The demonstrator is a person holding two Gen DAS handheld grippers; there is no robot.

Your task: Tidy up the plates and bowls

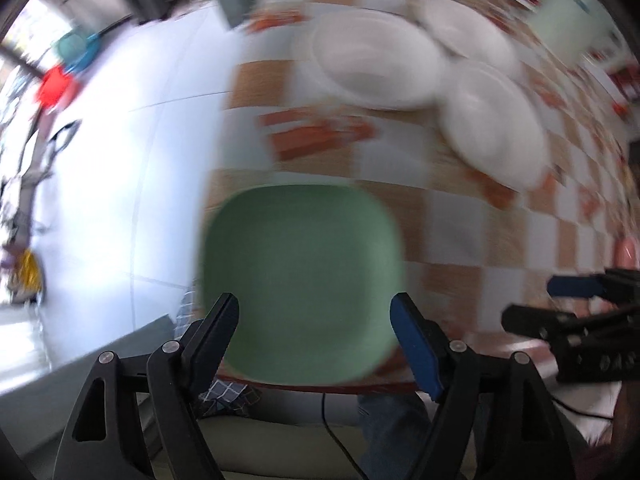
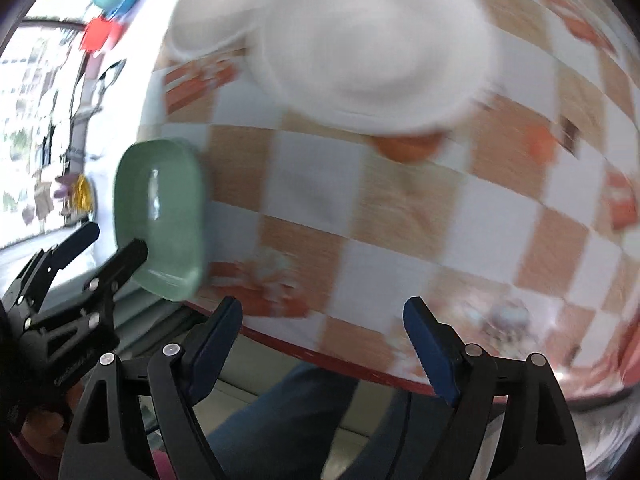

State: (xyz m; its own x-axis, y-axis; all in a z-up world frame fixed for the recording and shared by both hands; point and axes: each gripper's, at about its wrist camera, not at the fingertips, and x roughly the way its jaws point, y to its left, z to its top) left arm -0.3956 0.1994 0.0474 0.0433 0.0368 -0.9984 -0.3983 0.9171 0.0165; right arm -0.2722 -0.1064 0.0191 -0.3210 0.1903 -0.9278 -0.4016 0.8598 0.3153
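Observation:
A green square plate (image 1: 300,292) lies on the checked tablecloth (image 1: 460,232) at the table's near left corner. My left gripper (image 1: 316,320) hangs open straight above it, its fingers spread about as wide as the plate and not pressing on it. Farther back lie white dishes: a wide bowl (image 1: 376,64), a plate (image 1: 496,128) to its right and another (image 1: 472,32) behind. In the right wrist view the green plate (image 2: 164,216) is at the left with the left gripper (image 2: 118,236) over its near edge. My right gripper (image 2: 324,328) is open and empty above the cloth, with a big white plate (image 2: 376,52) ahead.
A pale green dish (image 1: 568,20) sits blurred at the far right of the table. The table's red-trimmed front edge (image 2: 360,368) runs just below my right fingers, with a person's jeans-clad legs (image 2: 280,412) under it. White tiled floor (image 1: 120,160) lies left of the table.

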